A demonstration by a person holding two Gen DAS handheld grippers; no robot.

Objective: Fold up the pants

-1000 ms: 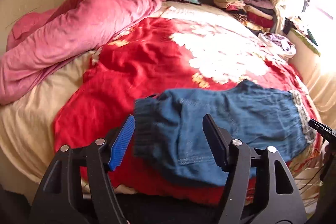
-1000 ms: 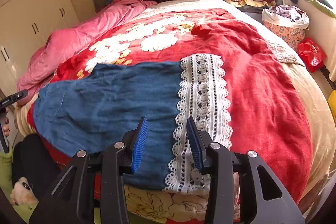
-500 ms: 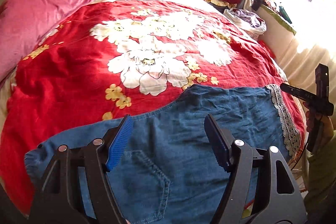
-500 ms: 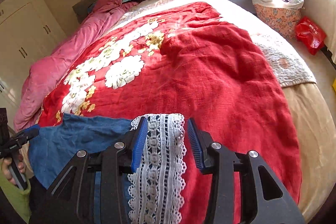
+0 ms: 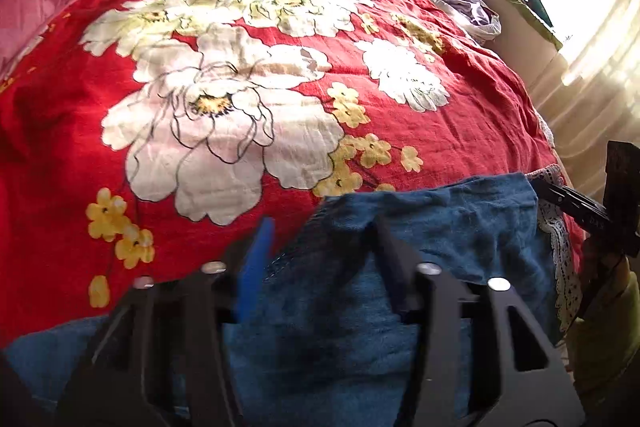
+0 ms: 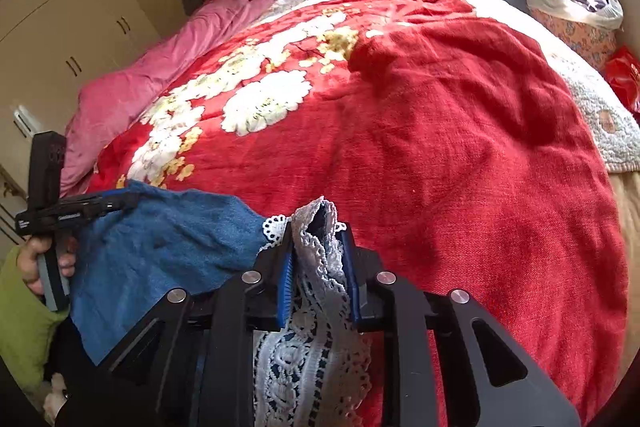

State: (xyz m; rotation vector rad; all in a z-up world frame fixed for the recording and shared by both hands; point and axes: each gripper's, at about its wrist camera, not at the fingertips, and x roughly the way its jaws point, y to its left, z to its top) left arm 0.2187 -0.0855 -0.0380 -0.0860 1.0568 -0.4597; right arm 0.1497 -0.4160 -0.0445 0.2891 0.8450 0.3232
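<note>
Right tool [image 6: 318,269] closing, clamped on white lace hem [image 6: 316,307] of blue denim pants [image 5: 440,239]; left tool [image 5: 320,259] closing on denim edge, pads blurred; both corners taken for fold across red floral bed blanket [image 5: 240,107].

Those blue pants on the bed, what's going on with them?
A person is starting to fold the pants, which lie on a red flowered blanket, using a hand-held gripper in each hand. The right gripper is closing on the white lace trim at one end, with the lace bunched between its fingers. The left gripper is closing over the denim edge at the other end. Nothing is folded over yet.
</note>
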